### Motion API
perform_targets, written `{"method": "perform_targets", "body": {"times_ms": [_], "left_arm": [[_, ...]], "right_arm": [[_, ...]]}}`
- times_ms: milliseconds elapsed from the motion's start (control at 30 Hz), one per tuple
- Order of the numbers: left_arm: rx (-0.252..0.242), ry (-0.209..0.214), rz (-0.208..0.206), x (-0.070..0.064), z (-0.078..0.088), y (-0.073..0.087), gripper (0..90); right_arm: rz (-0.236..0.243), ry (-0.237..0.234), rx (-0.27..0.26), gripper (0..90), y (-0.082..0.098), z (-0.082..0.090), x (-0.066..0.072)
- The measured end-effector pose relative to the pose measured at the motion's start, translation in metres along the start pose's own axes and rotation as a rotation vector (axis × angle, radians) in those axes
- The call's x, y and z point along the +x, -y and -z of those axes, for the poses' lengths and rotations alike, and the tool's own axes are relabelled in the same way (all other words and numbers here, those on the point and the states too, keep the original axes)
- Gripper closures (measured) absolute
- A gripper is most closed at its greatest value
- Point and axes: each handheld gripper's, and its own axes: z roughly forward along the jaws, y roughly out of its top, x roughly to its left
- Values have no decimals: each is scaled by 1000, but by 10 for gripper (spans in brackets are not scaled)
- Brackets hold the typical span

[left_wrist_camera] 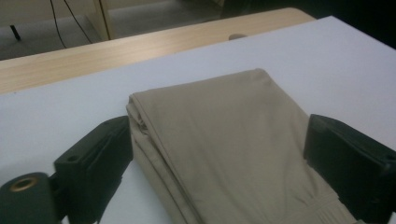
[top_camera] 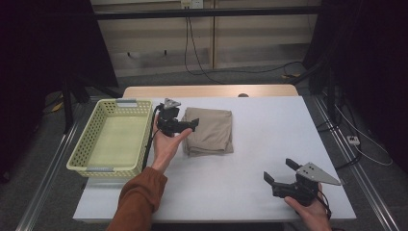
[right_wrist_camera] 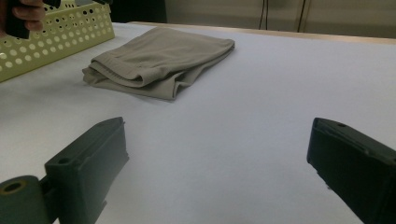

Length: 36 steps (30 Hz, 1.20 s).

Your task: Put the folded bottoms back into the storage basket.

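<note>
Left gripper [top_camera: 188, 126] spread wide, jaws straddling the near-left corner of the folded beige cloth [top_camera: 210, 131] — one jaw beside the layered edge, the other over the far side of the fold, nothing pinched yet. From the left gripper view, cloth [left_wrist_camera: 224, 140] lying straight ahead between the jaws, folded edges facing the left jaw, long axis running away toward the table's far side. Clearly the nearer tool for a grab; probably a matter of lowering and closing on the stacked layers.

Just left of that hand, the pale green basket [top_camera: 115, 137] — empty, rim close to the cloth's left edge, nothing between the two.

Right gripper [top_camera: 280, 170] also gaping wide, well apart at the near right of the white table [top_camera: 269, 125], holding nothing, cloth [right_wrist_camera: 161, 63] far ahead of its jaws.
</note>
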Motion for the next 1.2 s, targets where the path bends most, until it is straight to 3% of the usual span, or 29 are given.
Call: {"method": "perform_targets", "body": {"times_ms": [200,400,500,633,700,767,833,967,1033,1133,1200], "left_arm": [[42,-14,-15,5,-12,2,91],[62,-13,16,12,-25,5,114],[78,-35,18,15,-31,8,140],[134,-18,42,19,-36,13,171],[159,17,94,21,-38,15,222],[166,21,99,21,-39,16,243],[168,0,70,19,-41,17,242],[166,-13,73,19,-43,17,253],[189,-22,70,20,-44,18,255],[217,-43,105,24,-47,21,272],[228,-44,105,25,-48,22,279]], "right_arm": [[0,1,2,45,0,0,0],[2,1,9,44,1,0,0],[5,6,16,44,1,-1,0],[5,7,16,44,1,-2,0],[2,8,18,44,1,-1,-1],[1,9,18,45,1,-1,-1],[3,11,14,47,1,-1,-1],[3,9,11,48,1,0,-1],[-6,5,8,48,1,0,-1],[-3,7,10,48,1,0,-2],[0,8,10,48,1,0,-1]]}}
